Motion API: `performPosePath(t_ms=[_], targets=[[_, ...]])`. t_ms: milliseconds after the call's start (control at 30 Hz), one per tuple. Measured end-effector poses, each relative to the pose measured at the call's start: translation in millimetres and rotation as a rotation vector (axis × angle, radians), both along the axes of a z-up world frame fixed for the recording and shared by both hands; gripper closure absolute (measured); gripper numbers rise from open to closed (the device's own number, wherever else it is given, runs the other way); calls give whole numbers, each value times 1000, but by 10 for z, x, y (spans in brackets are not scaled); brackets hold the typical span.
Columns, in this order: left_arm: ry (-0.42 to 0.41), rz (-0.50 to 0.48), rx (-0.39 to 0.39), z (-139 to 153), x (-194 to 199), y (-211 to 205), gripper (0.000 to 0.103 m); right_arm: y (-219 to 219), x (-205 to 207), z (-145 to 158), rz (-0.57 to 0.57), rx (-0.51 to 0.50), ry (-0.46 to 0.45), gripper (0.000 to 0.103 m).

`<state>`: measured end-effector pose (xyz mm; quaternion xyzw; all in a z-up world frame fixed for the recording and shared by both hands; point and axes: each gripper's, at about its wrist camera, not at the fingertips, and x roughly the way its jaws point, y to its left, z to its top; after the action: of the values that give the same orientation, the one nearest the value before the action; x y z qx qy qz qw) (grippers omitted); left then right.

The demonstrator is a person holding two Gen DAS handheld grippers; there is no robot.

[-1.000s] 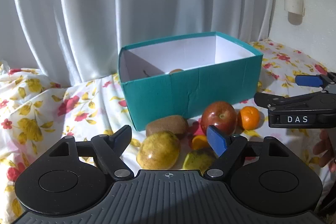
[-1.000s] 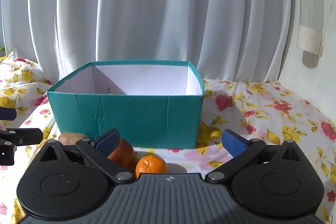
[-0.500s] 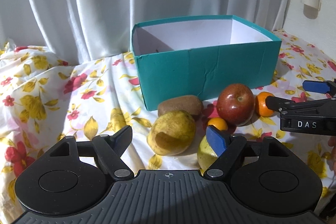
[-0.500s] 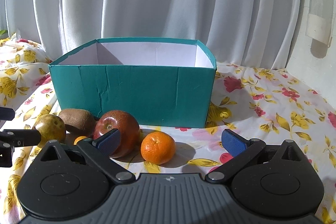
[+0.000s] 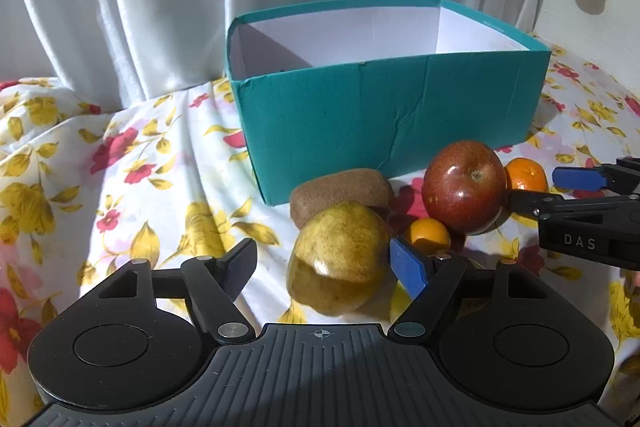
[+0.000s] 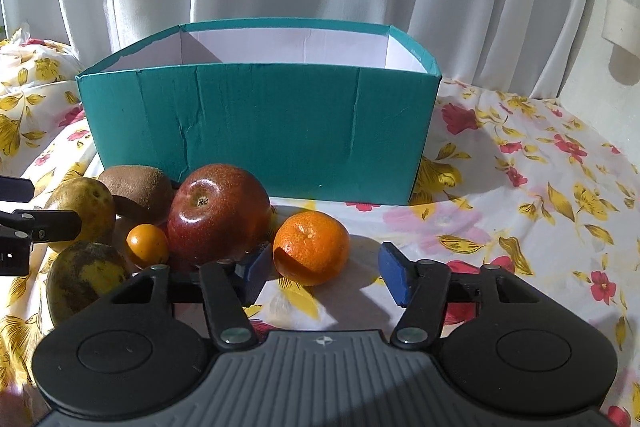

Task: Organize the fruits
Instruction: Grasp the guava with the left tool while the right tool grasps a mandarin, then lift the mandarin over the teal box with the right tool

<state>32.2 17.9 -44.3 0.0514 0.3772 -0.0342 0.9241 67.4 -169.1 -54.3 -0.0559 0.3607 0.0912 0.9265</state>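
A teal box [image 5: 384, 115] [image 6: 260, 127] stands open on the flowered cloth, with fruit in front of it. My left gripper [image 5: 326, 267] is open around a yellow-green pear [image 5: 342, 253], not touching it. Behind the pear lie a kiwi [image 5: 340, 187], a small orange fruit [image 5: 428, 235] and a red apple [image 5: 464, 185]. My right gripper [image 6: 324, 273] is open, its fingers on either side of a mandarin [image 6: 312, 247], just short of it. The apple [image 6: 218, 213], kiwi [image 6: 138, 187], pear [image 6: 84, 205] and a second pear [image 6: 86, 277] lie to its left.
White curtains hang behind the box. The flowered cloth [image 6: 520, 187] stretches to the right of the box and to its left [image 5: 120, 167]. The right gripper's fingers [image 5: 576, 179] show at the right edge of the left wrist view, beside the mandarin [image 5: 526, 175].
Both grippers have come down and forward toward the fruit. The pear now sits between the left fingers and the mandarin between the right fingers. Both stay open.
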Motion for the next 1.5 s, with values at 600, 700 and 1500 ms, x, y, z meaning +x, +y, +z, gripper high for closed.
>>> performPosePath(t_ms=[600,700,1500], targets=[[126,-4,-188,-144,257,276,41,83,197,-145,21,-2,35,55],[129,2,-183,-134,252,266,41,88,190,-145,19,1,34,56],[-166,50,-69,1264,319,30,41,-161,101,929,-16,52,-216,57]])
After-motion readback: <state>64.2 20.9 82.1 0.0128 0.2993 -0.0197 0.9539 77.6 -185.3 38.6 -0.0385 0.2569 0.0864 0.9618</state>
